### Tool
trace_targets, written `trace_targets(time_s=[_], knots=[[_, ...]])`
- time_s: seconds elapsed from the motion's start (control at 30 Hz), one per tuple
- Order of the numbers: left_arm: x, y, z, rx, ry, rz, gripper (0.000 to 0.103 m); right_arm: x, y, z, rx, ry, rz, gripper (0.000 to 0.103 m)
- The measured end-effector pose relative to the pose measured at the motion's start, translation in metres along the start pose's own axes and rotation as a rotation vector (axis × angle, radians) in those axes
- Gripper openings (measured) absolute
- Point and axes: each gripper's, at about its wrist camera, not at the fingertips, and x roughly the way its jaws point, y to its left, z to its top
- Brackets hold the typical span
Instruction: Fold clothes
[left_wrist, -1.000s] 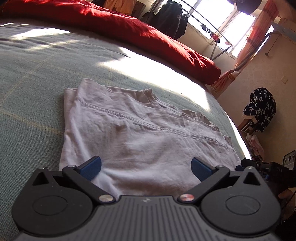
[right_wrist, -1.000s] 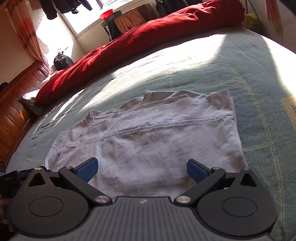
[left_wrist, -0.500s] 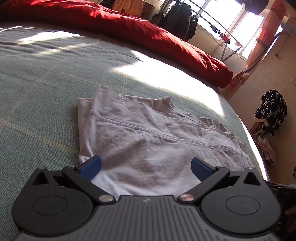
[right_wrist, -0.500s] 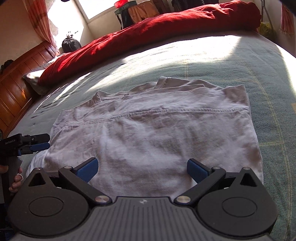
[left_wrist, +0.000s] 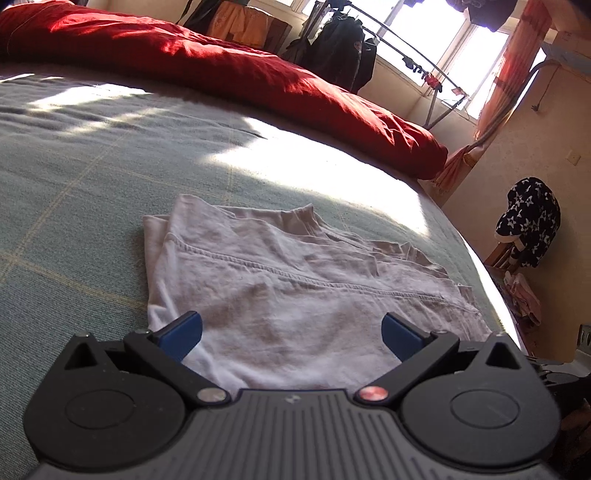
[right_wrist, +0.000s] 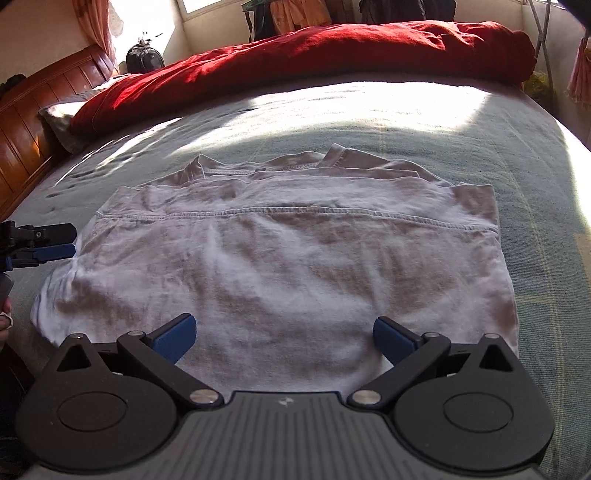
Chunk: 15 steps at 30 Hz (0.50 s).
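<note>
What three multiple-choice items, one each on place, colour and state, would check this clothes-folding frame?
1. Where does the white shirt lie?
A. on the green bedspread
B. on the floor
C. on a chair

2. What colour is the duvet along the bed's far side?
A. blue
B. red
C. yellow

3. How stand the right gripper's jaws?
A. shut on the shirt
B. shut on nothing
C. open

Key: 1 A, the shirt is spread flat on the bedspread; 2 B, the bunched duvet is plainly red; 3 C, the blue fingers stand wide apart over the cloth.
</note>
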Motion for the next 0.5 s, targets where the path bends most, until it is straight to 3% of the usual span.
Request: trace_targets(time_s=[0.1, 0.2, 0.33, 0.5], knots=[[-0.008, -0.016, -0.007, 0.055, 0.004, -0.020, 0.102, -0.011, -0.001, -0.004, 0.050, -0.007, 0.045, 0.103], [-0.006, -0.021, -0.014, 0.094, 0.021, 0.040, 0.102, -0.019, 0.002, -0.007, 0.065, -0.016, 0.053, 0.103], [-0.005, 0.002, -0.022, 0.001, 0.059, 0.069, 0.102, -0.032, 0.008, -0.012, 0.052, -0.028, 0.050, 0.103], [-0.027, -0.001, -0.029, 0.018, 0.037, 0.042, 0.102, -0.043, 0.011, -0.017, 0.061, -0.038, 0.064, 0.103]])
